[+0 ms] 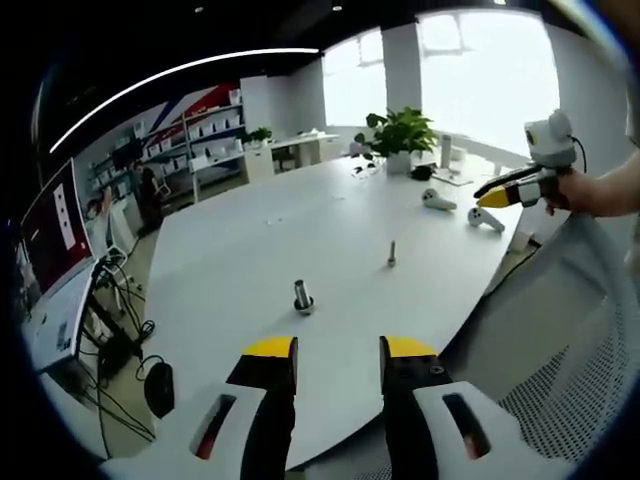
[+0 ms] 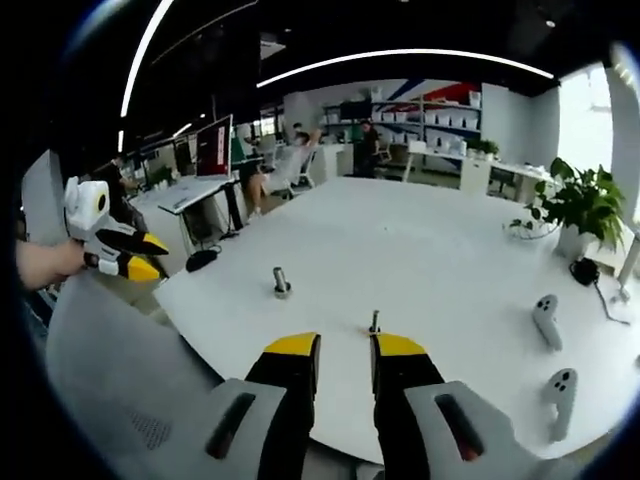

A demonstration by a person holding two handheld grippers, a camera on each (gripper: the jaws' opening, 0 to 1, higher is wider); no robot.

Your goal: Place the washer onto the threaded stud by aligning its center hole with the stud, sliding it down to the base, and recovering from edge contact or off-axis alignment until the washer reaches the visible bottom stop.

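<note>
Holding both tongs back from the white table [image 1: 330, 210], I judge the pickup not yet begun: my left gripper [image 1: 338, 350] and right gripper [image 2: 345, 346] stand parted and empty. The stud [image 2: 375, 321] stands upright just past my right jaws. What looks like the washer [image 1: 303, 297], sitting on a short post, waits nearer my left; no containers here.

Ahead of your left tongs [image 1: 338, 348], a short metal piece with a wider base [image 1: 303, 297] stands upright on the white bench [image 1: 260, 240]. Farther ahead and to the right stands the thin threaded stud [image 1: 392, 254], well apart from it.
</note>
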